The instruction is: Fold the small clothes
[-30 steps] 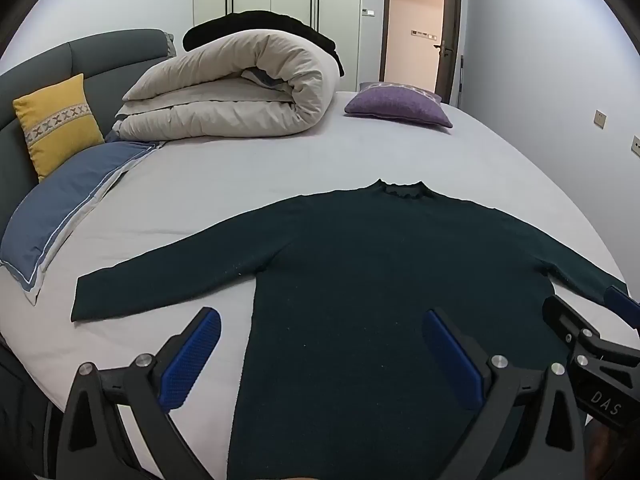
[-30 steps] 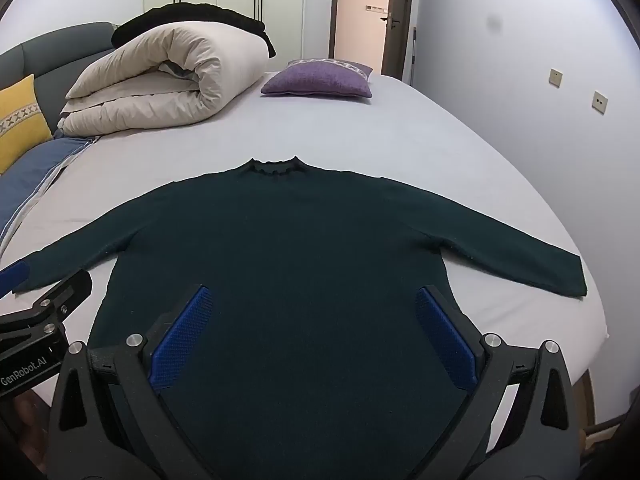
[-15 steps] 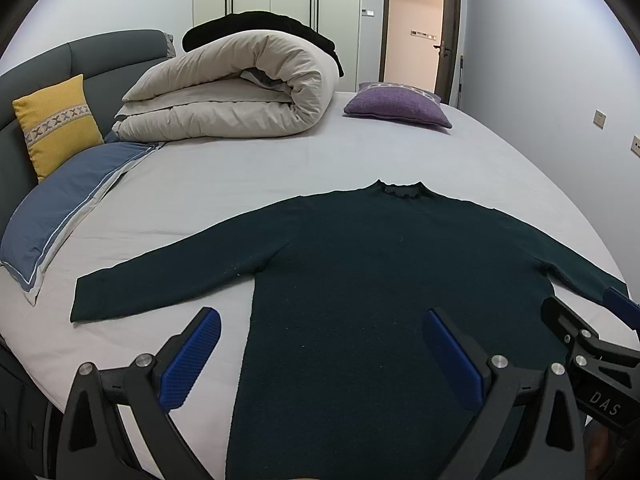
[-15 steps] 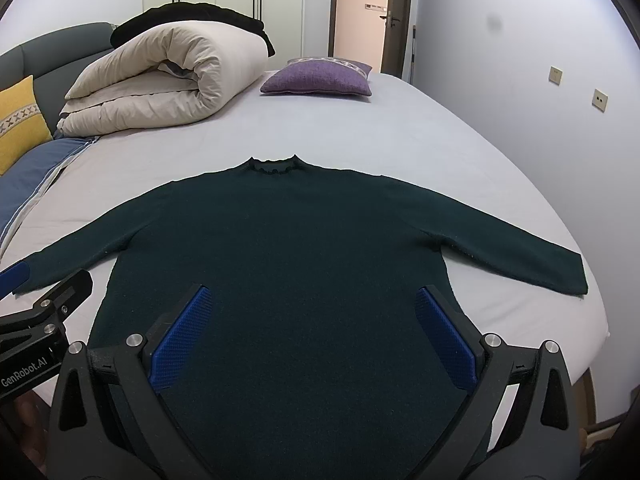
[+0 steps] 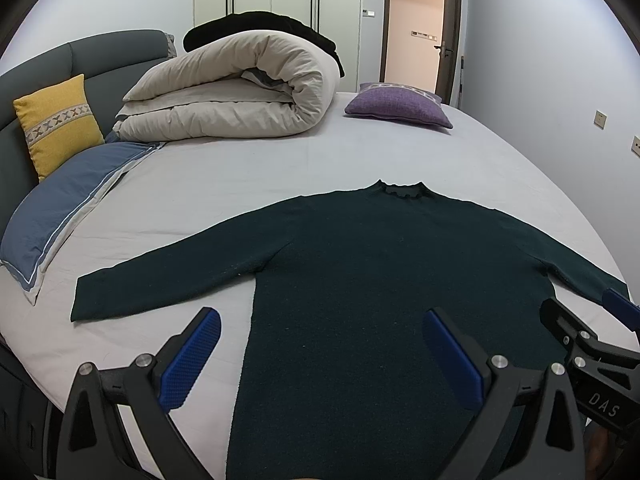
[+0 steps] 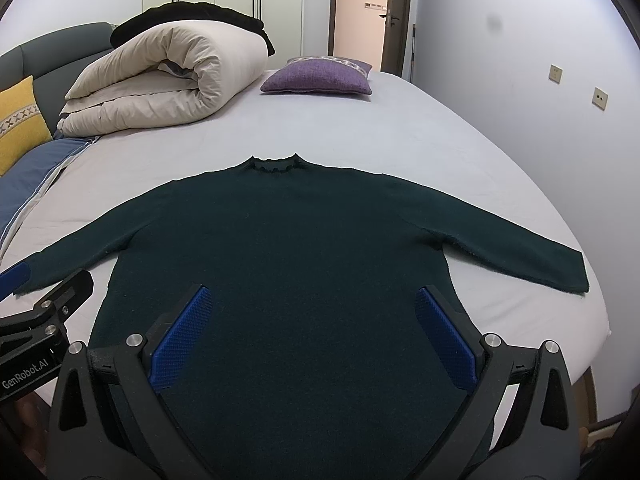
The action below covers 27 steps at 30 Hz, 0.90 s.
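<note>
Dark green sweater (image 5: 360, 280) lies flat on the bed (image 5: 280, 168), sleeves spread, collar away from the cameras. Left tongs (image 5: 320, 356) spread wide, gripping nothing, over its left hem side; right tongs (image 6: 314, 334) likewise released, above the lower body.

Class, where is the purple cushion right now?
In both wrist views, the purple cushion lies at the bed's far end, right of the rolled beige duvet, near the open doorway.
</note>
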Each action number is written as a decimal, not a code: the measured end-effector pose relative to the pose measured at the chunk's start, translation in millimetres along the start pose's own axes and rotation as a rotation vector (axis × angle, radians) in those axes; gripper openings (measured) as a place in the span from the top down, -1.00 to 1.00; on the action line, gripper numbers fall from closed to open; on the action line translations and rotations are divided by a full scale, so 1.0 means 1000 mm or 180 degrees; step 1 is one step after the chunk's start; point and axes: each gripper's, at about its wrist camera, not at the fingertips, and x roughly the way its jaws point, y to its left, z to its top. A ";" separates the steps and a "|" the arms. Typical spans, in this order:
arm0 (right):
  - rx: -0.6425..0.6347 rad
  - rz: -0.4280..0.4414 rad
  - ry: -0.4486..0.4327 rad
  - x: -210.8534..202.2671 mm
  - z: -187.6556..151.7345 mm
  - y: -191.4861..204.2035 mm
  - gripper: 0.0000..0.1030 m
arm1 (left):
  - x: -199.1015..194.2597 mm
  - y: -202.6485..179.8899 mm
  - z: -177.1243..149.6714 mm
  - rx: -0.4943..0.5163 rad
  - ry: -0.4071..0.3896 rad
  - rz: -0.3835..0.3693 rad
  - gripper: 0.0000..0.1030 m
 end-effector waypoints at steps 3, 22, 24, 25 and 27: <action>0.0002 0.0005 0.0003 0.001 0.000 0.000 -1.00 | 0.000 0.001 0.000 -0.0010 -0.0001 0.0000 -1.00; 0.0003 0.0010 0.0005 0.001 -0.001 0.003 -1.00 | -0.001 0.002 0.000 -0.0012 0.0000 -0.0002 -1.00; 0.0007 0.0013 0.0005 0.001 -0.001 0.002 -1.00 | 0.000 0.002 0.000 -0.0008 -0.0001 -0.0003 -1.00; 0.0005 0.0015 0.0004 0.001 -0.001 0.002 -1.00 | 0.000 0.002 0.000 -0.0009 0.0000 -0.0002 -1.00; 0.0005 0.0013 0.0006 0.002 -0.002 0.004 -1.00 | 0.000 0.002 0.000 -0.0012 0.0001 -0.0003 -1.00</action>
